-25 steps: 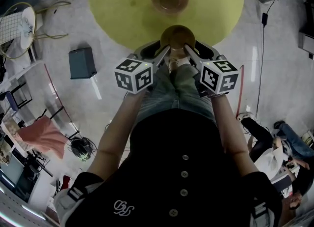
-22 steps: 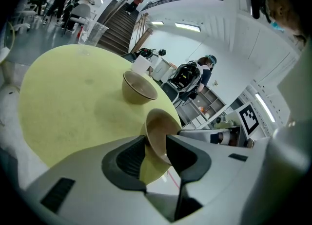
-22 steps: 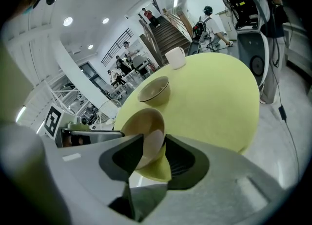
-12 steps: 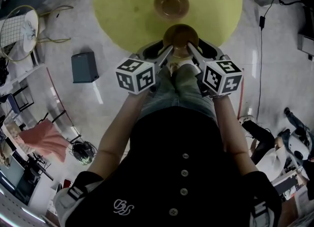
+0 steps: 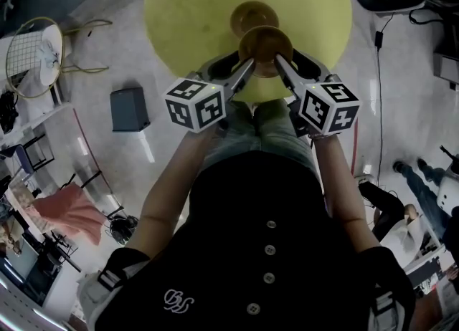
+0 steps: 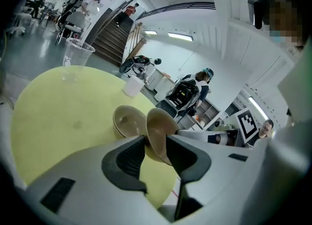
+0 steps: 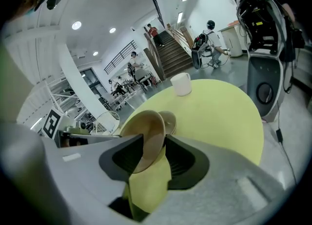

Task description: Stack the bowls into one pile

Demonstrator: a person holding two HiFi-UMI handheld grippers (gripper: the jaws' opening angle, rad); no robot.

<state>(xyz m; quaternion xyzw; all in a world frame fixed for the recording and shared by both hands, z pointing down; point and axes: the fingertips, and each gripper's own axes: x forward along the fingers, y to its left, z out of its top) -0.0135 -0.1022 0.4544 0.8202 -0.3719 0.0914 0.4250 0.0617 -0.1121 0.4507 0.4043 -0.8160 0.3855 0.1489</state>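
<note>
While hand-held grippers [image 5: 247, 66] [image 5: 278, 64] pinch bowl [image 5: 265, 41] — forearms [image 5: 176, 179] extended, converging

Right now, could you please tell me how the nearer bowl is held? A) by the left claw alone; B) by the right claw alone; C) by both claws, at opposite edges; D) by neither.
C: the left claw and the right claw each pinch the rim of the bowl.

far bowl [image 5: 252, 14] partly hidden behind held bowl [image 5: 266, 44], table [image 5: 188, 25] cropped at top
</note>
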